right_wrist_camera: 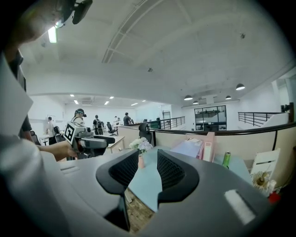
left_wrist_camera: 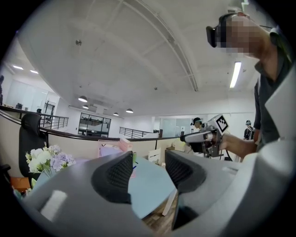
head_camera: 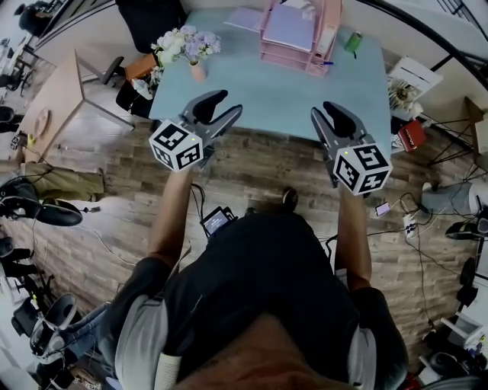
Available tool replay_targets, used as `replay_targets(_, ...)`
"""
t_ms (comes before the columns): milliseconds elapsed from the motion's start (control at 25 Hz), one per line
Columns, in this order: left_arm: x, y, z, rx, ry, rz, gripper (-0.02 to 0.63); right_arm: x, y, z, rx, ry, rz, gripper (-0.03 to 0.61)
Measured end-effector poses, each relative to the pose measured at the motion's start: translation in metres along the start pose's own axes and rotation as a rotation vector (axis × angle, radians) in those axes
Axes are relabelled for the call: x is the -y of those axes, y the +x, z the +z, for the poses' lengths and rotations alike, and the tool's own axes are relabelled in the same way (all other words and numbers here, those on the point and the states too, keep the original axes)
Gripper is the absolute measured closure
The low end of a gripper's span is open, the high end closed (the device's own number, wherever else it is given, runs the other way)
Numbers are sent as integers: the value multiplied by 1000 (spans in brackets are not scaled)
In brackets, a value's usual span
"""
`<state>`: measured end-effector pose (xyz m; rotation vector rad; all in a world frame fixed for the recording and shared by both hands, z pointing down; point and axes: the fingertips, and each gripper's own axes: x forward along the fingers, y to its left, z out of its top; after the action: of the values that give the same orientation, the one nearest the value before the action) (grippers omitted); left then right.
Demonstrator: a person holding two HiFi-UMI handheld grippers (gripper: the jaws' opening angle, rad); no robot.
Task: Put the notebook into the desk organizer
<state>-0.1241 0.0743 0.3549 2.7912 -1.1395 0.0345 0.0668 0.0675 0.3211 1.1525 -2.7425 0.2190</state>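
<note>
Pale blue counter [head_camera: 274, 99] filled the top of the head view, with the pink desk organizer [head_camera: 282, 57] at its far edge. A flat lavender thing lay on the counter just left of it, and I took that for the notebook [head_camera: 245, 18]. A similar lavender sheet sat in the organizer's top tray, so grabbing the wrong one looked like a real risk.

The left claw [head_camera: 229, 103] and right claw [head_camera: 320, 109] hung short of the near edge, each partly spread with nothing between the jaws.

It looked like a long reach. The left arm could clip the flower vase [head_camera: 197, 70] on the way, and a flat notebook might just slide instead of lifting. The green bottle [head_camera: 353, 42] beside the organizer could get knocked too.

Only the head view showed the notebook lying flat. The gripper views looked level across the counter, but showed the gaps between the jaws clearly.
</note>
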Motion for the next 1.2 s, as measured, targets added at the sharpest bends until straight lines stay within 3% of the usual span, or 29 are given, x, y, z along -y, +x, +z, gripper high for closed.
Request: replay_targets(1200,-20,82,3,-40,-18,299,373,122,77,12,-3,15,298,453)
